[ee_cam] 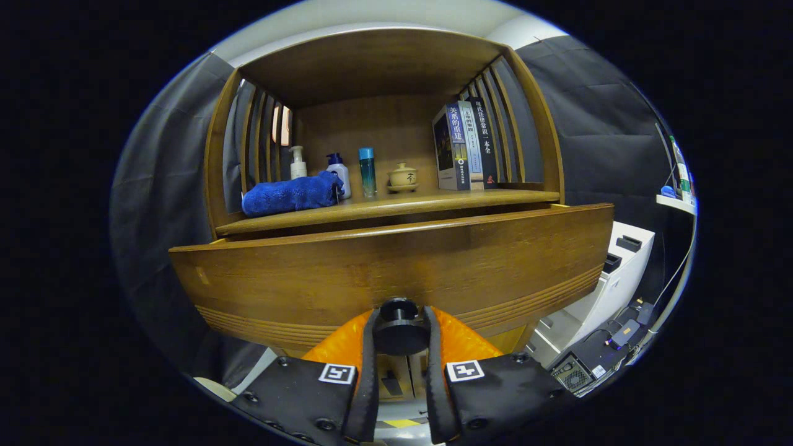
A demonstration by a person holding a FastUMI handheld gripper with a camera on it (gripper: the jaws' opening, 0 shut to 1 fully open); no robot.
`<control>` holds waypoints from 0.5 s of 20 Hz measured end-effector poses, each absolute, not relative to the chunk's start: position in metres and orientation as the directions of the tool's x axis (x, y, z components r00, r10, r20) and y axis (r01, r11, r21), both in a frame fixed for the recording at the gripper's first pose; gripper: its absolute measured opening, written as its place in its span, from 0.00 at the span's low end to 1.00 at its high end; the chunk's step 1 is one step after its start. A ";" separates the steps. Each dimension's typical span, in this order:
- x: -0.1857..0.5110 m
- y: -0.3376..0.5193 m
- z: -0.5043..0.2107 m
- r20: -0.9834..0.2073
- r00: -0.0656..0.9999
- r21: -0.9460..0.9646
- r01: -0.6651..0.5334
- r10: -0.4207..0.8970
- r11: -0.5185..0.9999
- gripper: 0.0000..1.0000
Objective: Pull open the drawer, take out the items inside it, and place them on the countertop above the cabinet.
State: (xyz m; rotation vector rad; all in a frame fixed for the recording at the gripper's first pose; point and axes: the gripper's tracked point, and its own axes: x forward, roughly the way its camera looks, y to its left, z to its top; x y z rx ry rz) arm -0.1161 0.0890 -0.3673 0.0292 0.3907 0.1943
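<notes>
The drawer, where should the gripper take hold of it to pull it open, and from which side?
By the round dark knob low on the drawer front. Come straight at the front, one finger on each side of the knob. It sticks out from a flat panel, the only graspable part. The gripper already appears shut on it.

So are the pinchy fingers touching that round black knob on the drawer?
Touching. In the gripper view both fingers press against the sides of the knob on the drawer front, with no gap showing.
</notes>
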 end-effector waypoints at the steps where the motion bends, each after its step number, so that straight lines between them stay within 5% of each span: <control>1: -0.123 0.088 -0.368 -0.380 0.904 0.066 -0.182 0.194 0.981 0.40; 10: -0.157 0.078 -0.363 -0.372 0.910 0.066 -0.171 0.183 0.983 0.40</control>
